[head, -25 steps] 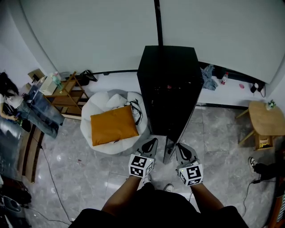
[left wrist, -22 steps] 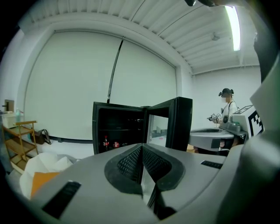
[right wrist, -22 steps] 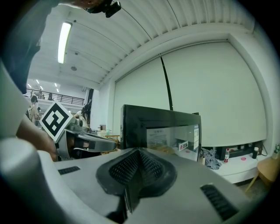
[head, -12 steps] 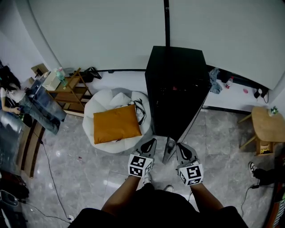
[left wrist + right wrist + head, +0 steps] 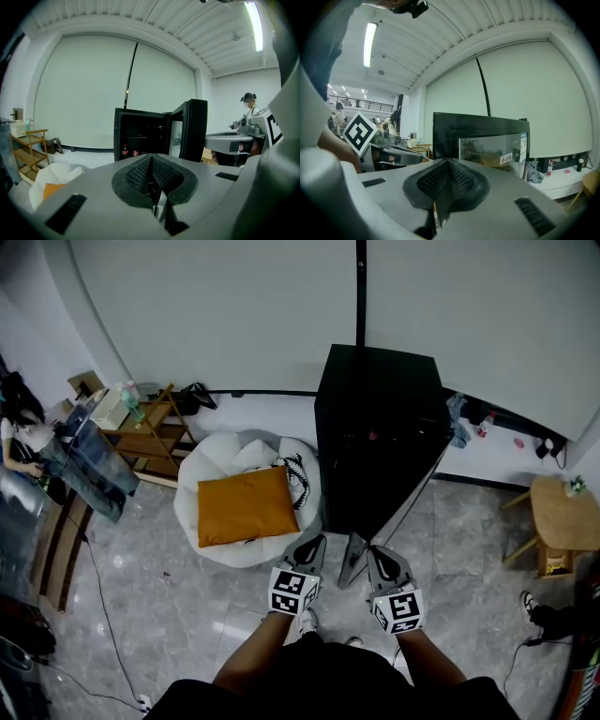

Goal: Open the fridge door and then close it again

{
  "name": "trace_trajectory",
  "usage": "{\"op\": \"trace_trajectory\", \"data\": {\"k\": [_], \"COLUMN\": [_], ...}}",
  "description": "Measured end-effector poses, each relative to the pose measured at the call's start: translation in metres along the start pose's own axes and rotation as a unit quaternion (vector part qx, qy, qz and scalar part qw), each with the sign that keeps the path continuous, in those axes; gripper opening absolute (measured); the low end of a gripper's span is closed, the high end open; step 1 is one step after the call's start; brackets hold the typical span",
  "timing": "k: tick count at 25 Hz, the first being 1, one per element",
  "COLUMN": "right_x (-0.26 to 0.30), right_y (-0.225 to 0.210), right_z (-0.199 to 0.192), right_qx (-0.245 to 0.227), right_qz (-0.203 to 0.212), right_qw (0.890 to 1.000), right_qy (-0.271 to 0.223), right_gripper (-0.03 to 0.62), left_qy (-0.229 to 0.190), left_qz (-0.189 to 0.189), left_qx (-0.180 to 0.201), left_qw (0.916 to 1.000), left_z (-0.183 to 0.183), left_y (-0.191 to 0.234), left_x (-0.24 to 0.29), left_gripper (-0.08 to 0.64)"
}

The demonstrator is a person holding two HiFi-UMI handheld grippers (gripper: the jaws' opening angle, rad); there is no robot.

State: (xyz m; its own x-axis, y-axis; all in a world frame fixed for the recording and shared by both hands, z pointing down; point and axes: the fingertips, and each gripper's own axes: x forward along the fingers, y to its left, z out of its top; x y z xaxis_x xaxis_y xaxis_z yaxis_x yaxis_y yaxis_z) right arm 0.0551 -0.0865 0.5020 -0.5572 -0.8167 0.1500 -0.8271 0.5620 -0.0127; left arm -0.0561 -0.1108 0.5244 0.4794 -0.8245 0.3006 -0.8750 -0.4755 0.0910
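Fridge with door swung open; both tools closed on nothing.
The black fridge stands on the grey tiled floor against the pale wall. In the head view a white beanbag carrying an orange cushion lies just to its left. The glass-fronted door projects toward the person, and its free edge ends between the left tool and the right tool, near both; contact cannot be confirmed. The left tool is on the cabinet side: its view looks into the dark interior, with bottles on a shelf and the door to the right. The right tool is on the door's outer side: its view faces the glass front and a small sticker. Each tool's jaws are pressed together, pad against pad, with nothing between them.
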Motion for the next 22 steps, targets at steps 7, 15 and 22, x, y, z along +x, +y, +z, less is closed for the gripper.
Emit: {"op": "trace_trajectory", "data": {"k": [7,15,22], "right_x": [0.020,0.044,0.069], "right_y": [0.006,0.011,0.016], "right_z": [0.004,0.007,0.010], "right_qx": [-0.005,-0.012,-0.009], "right_qz": [0.009,0.014,0.016], "right_qw": [1.000,1.000,1.000], "right_qy": [0.002,0.007,0.002], "right_gripper": [0.017,0.017,0.017], "left_qy": [0.002,-0.014,-0.013], "left_qz": [0.007,0.017,0.021], "left_qx": [-0.005,-0.009,0.007], "left_qw": [1.0000,0.9997,0.9997], "left_z": [-0.001,0.014,0.016], "left_y": [0.020,0.049,0.073], "left_x": [0.004,0.008,0.012], "left_gripper": [0.021,0.021,0.021]}}
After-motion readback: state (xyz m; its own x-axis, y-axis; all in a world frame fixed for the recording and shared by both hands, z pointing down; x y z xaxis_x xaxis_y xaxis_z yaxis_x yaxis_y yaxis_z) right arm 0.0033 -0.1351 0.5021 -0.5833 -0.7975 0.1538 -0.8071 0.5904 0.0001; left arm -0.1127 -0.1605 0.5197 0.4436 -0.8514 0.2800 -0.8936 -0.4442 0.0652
